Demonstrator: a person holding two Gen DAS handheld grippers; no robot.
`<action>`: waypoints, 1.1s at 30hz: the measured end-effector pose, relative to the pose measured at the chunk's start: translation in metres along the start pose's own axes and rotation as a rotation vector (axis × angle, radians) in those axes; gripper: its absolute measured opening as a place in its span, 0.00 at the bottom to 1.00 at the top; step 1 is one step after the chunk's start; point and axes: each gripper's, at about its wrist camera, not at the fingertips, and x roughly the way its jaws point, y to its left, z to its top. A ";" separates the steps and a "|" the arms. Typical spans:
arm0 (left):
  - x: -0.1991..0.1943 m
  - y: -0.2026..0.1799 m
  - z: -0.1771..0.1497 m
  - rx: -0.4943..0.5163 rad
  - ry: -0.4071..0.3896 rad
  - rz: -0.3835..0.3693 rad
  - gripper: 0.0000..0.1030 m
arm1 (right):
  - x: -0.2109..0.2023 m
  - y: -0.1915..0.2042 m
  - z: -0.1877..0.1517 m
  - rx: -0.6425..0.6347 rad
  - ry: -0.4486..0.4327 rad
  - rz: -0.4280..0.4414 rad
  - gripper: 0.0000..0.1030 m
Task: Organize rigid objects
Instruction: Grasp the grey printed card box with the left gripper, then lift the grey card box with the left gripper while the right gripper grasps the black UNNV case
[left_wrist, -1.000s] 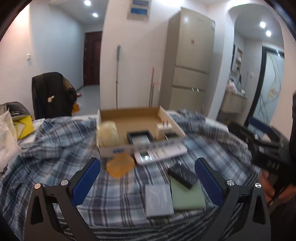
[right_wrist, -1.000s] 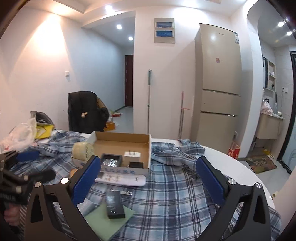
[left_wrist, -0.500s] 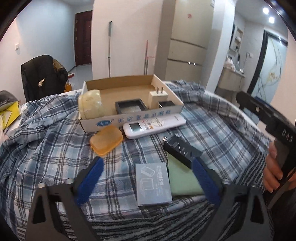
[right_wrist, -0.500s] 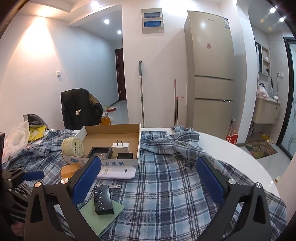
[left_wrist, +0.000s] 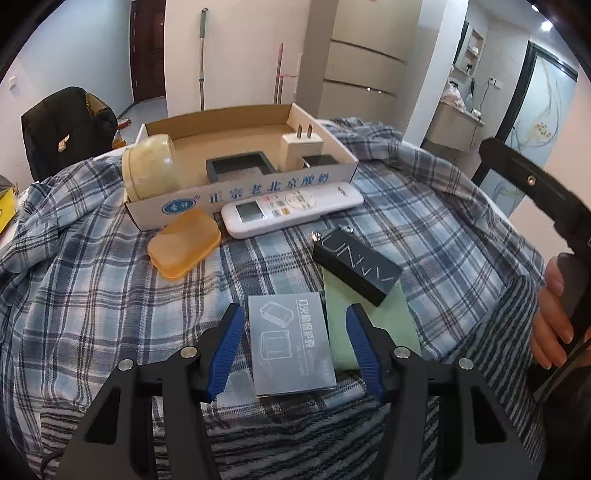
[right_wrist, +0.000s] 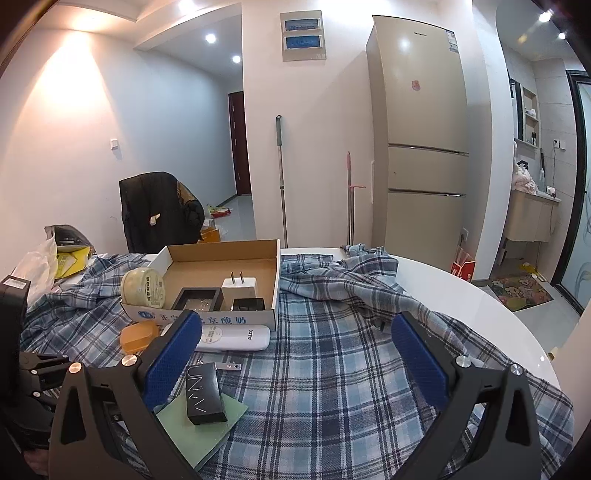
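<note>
A flat grey package (left_wrist: 291, 343) lies on the plaid cloth between the blue pads of my left gripper (left_wrist: 294, 314). Its jaws are closing, with a small gap still showing on each side of the package. Right of it a black box (left_wrist: 356, 266) rests on a green card (left_wrist: 373, 325). Farther back lie a white remote (left_wrist: 291, 208) and an orange case (left_wrist: 183, 245), in front of an open cardboard box (left_wrist: 236, 192) holding a cream tin (left_wrist: 151, 171), a black tray and a white plug. My right gripper (right_wrist: 295, 319) hovers open over the cloth, holding nothing.
The plaid cloth (right_wrist: 351, 369) covers a round white table (right_wrist: 461, 295) whose bare rim shows at the right. Bags (right_wrist: 55, 254) sit at the far left. A chair with a black jacket (right_wrist: 159, 210) and a fridge (right_wrist: 421, 147) stand beyond the table.
My left gripper has dropped and tipped down towards the grey package, and its jaws have narrowed from wide open to just outside the package's edges. The right gripper has barely shifted.
</note>
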 end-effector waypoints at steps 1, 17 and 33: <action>0.003 0.000 0.000 0.000 0.014 0.009 0.58 | 0.000 0.000 -0.001 -0.003 0.002 -0.003 0.99; 0.008 0.005 -0.001 -0.025 0.031 0.038 0.48 | 0.005 0.000 -0.001 -0.007 0.013 -0.022 0.99; -0.010 0.013 -0.003 -0.067 -0.065 0.010 0.47 | 0.009 0.001 -0.003 -0.012 0.018 -0.036 0.99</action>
